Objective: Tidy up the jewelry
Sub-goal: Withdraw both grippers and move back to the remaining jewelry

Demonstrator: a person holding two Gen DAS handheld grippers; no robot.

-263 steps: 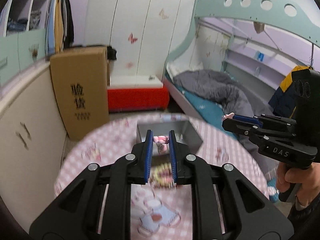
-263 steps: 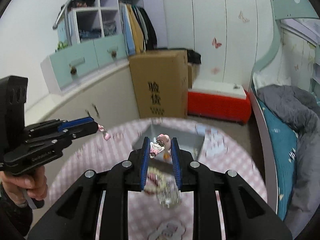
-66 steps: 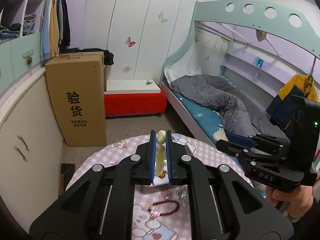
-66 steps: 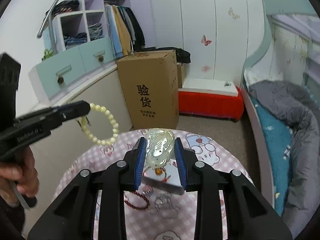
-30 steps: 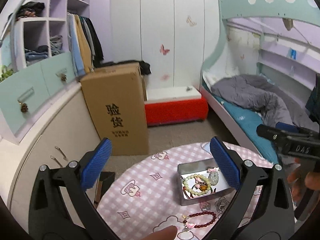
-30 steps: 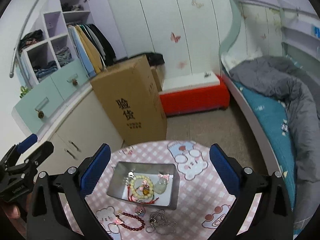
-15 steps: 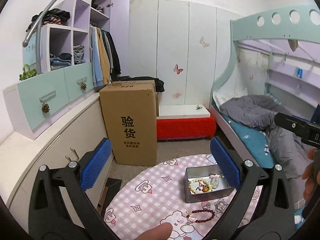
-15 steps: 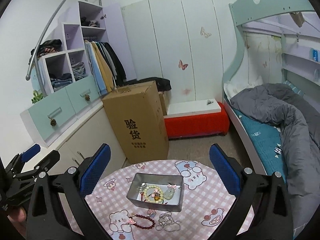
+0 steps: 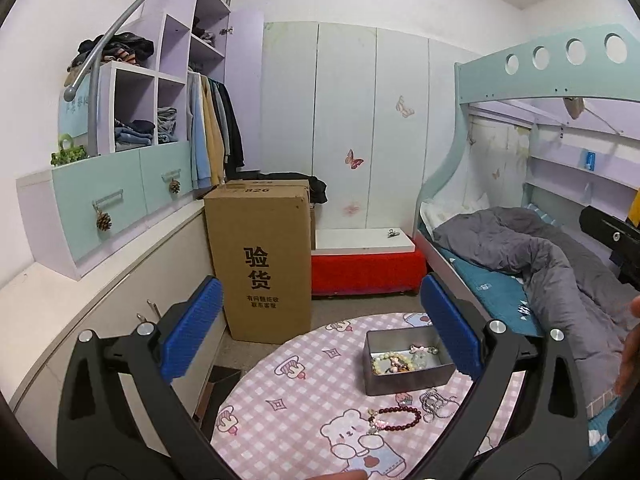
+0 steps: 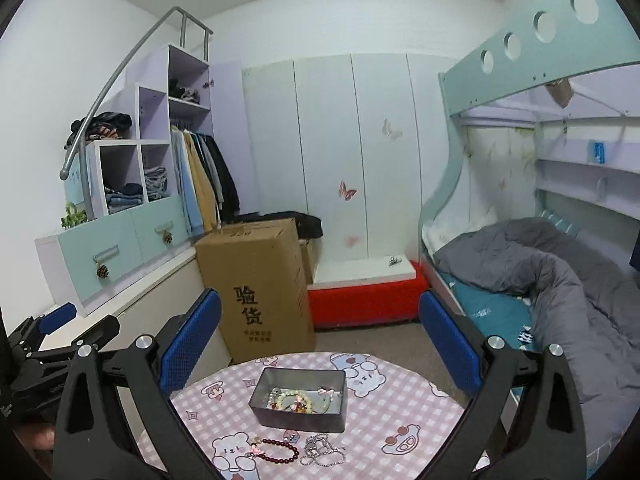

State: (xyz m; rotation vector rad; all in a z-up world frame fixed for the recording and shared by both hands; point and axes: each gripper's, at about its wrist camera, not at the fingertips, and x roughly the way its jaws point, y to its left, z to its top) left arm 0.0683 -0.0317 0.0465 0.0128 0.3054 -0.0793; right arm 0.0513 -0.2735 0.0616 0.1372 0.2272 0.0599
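A grey metal tin (image 10: 298, 419) (image 9: 408, 380) stands on a round table with a pink checked cloth (image 10: 400, 420) (image 9: 296, 400). In the tin lie a pale bead bracelet (image 10: 289, 399), a jade pendant and small pink charms. A dark red bead bracelet (image 10: 278, 451) (image 9: 398, 416) and a silver chain (image 10: 322, 454) (image 9: 436, 400) lie on the cloth in front of the tin. My left gripper (image 9: 320, 334) is open wide and empty, high above the table. My right gripper (image 10: 320, 338) is open wide and empty, also raised well back.
A tall cardboard box (image 10: 256, 288) stands on the floor behind the table. A red bench (image 10: 364, 300) is against the white wardrobe. A bunk bed with a grey quilt (image 10: 552, 280) is at the right. Cabinets and drawers (image 10: 112, 252) run along the left.
Both grippers, which dropped the bead bracelet and jade pendant into the tin and opened, have kept rising and pulling back from the table. The tin looks smaller now.
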